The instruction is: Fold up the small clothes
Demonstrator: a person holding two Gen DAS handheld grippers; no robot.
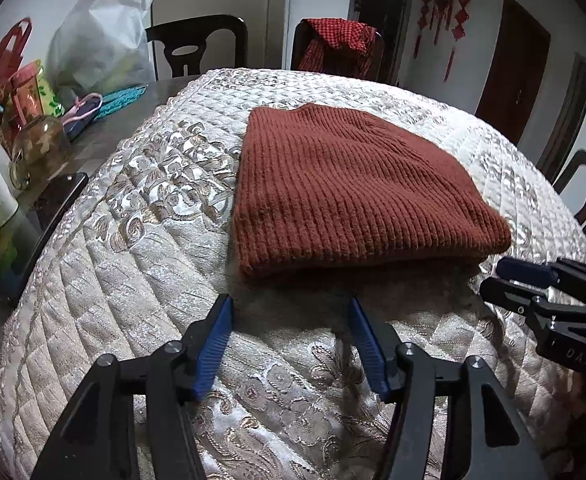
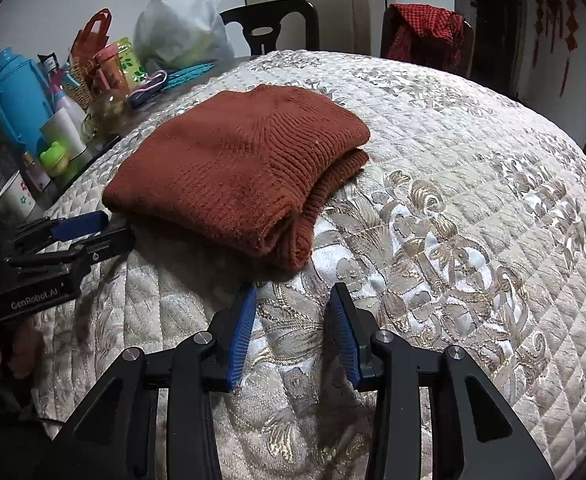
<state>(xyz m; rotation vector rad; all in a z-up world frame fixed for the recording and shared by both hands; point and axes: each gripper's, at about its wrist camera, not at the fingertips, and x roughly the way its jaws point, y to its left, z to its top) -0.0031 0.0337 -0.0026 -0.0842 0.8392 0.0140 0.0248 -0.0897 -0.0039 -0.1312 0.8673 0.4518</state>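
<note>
A rust-brown ribbed knit garment (image 1: pixel 353 188) lies folded in a thick stack on a quilted cream-and-gold cover (image 1: pixel 141 280); its layered folded edge (image 2: pixel 293 236) faces the right wrist camera. My left gripper (image 1: pixel 289 304) stands open just short of the garment's near edge, nothing between its blue pads. My right gripper (image 2: pixel 293 292) is open too, close to the garment's near corner, its pads apart over the bare cover. Each gripper shows in the other's view: the right gripper (image 1: pixel 501 276) at the garment's right corner, the left gripper (image 2: pixel 105 228) at its left corner.
At the table's left edge stand a blue flask (image 2: pixel 13 96), white cups (image 2: pixel 63 130), a glass jar (image 1: pixel 41 148), a green toy (image 2: pixel 55 158) and plastic bags (image 1: pixel 101 40). Dark chairs (image 1: pixel 197 44) ring the far side, one draped with red checked cloth (image 1: pixel 341 44).
</note>
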